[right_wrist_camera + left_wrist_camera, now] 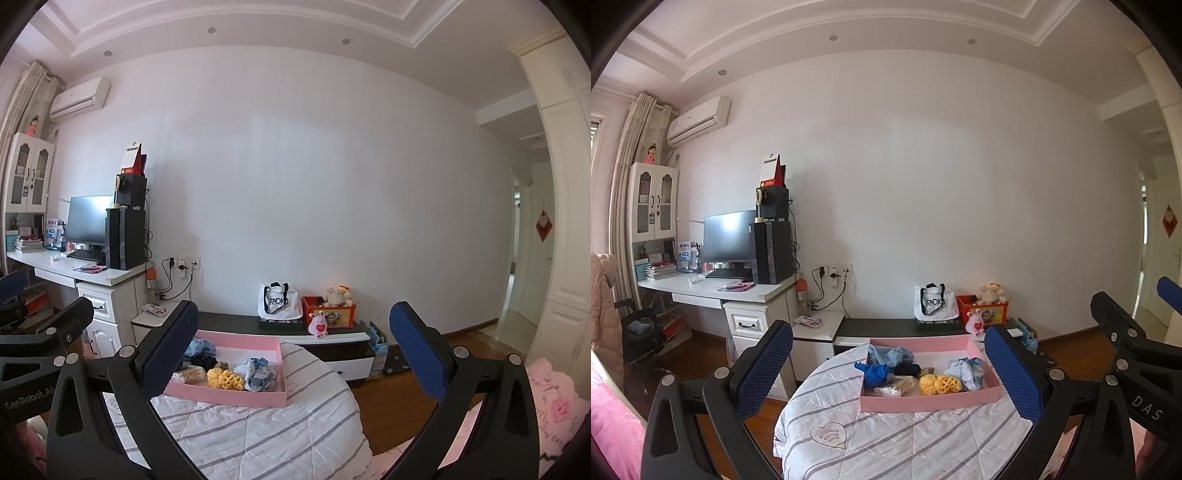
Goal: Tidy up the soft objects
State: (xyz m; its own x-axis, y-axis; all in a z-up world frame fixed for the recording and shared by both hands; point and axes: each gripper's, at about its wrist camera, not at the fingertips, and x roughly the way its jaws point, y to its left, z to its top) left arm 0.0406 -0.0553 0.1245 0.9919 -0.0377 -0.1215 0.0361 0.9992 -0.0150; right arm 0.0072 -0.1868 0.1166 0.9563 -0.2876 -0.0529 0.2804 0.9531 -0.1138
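Note:
A shallow pink tray (934, 403) (225, 398) rests on a white quilt with grey stripes (905, 439) (280, 428). Inside lie soft items: a yellow net sponge (940, 384) (225, 378), a blue cloth (875, 373), a black scrunchie (907, 368) (203, 360), pale blue fabric pieces (967, 371) (256, 373) and a light blue bundle (890, 354) (197, 347). My left gripper (890, 373) is open, held back from the tray with nothing between its blue pads. My right gripper (295, 354) is open too, empty, the tray lying by its left finger.
A low black-and-white cabinet (897, 328) (332, 343) behind the bed carries a white tote bag (932, 302) (277, 301) and a red toy box (982, 306) (330, 312). A white desk with monitor (729, 242) stands at left. Wooden floor (402, 402) and a doorway lie right.

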